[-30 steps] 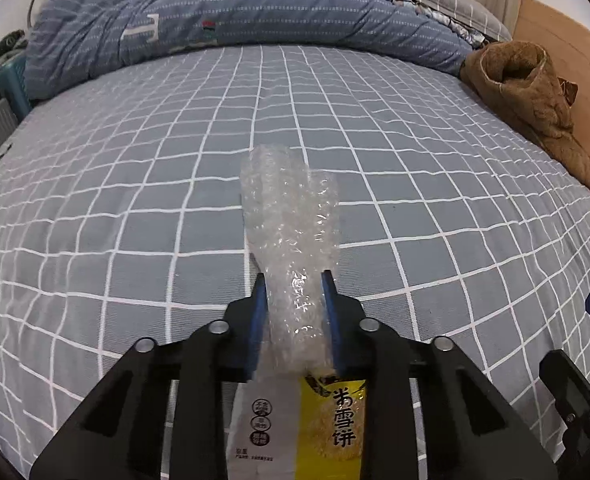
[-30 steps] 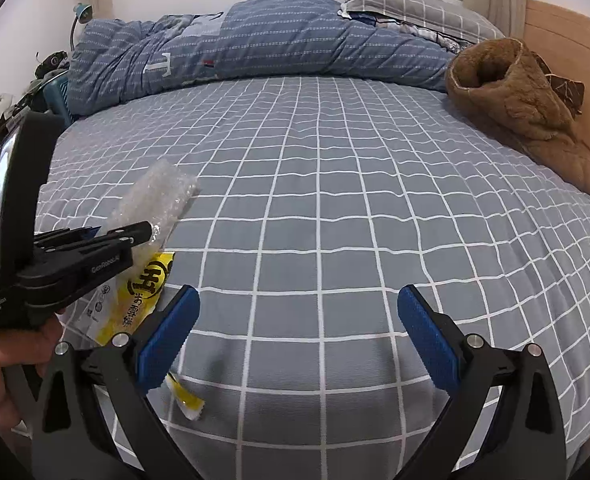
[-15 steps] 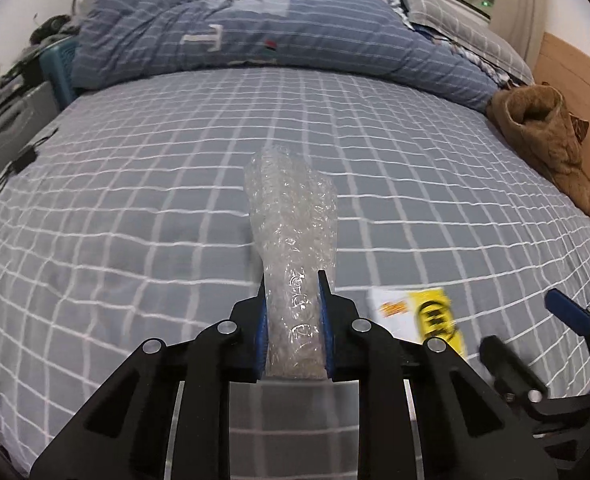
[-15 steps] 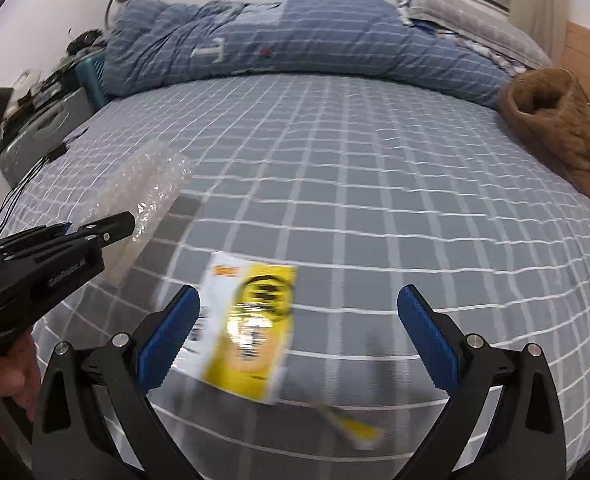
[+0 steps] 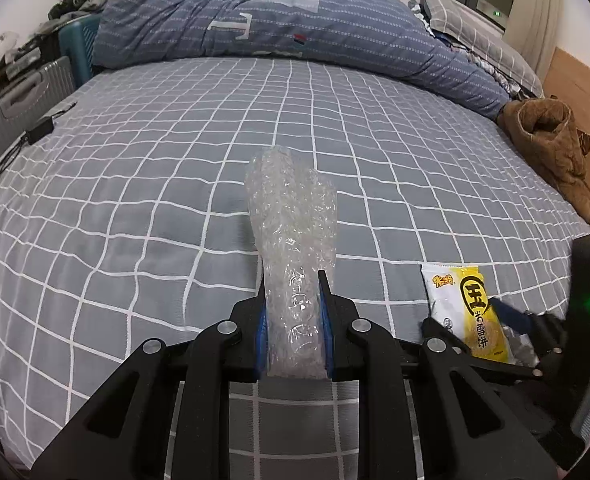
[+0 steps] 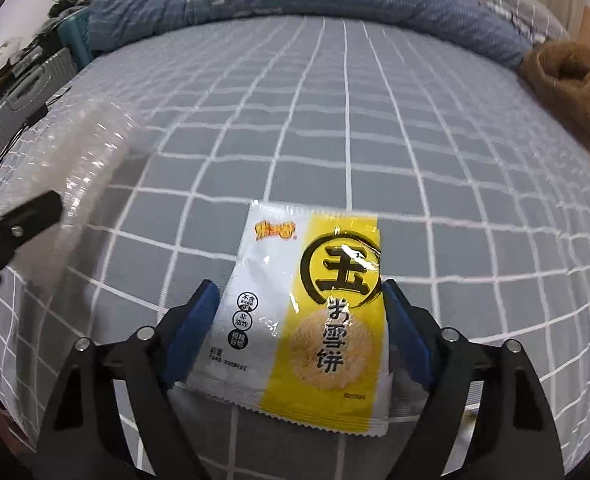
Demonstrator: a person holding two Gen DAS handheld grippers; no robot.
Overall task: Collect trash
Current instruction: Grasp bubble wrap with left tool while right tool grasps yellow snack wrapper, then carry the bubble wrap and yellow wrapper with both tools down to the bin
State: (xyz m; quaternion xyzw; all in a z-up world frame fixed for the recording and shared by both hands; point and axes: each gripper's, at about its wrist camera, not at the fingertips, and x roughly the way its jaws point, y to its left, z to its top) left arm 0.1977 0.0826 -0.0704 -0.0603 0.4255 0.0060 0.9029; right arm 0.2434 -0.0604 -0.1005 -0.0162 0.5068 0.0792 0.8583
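My left gripper point(image 5: 291, 280) is shut on a roll of clear bubble wrap point(image 5: 293, 236) and holds it above the grey checked bed point(image 5: 175, 184). The bubble wrap point(image 6: 83, 164) and a left finger point(image 6: 27, 216) also show at the left of the right wrist view. A white and yellow snack wrapper point(image 6: 307, 308) lies flat on the bed between the blue pads of my right gripper point(image 6: 301, 292). The jaws stand at the wrapper's two side edges, narrowed but not pinching it. The wrapper point(image 5: 465, 308) also shows at the right of the left wrist view, with the right gripper point(image 5: 507, 320) over it.
A rumpled blue duvet point(image 5: 295, 28) and pillows point(image 5: 483, 36) lie at the head of the bed. A brown fleece garment point(image 5: 551, 148) lies at the right edge. A grey suitcase point(image 5: 19, 104) and clutter stand off the left side.
The right gripper has moved down onto the snack wrapper and its jaws have narrowed around it. The left gripper has shifted left and back, still holding the bubble wrap.
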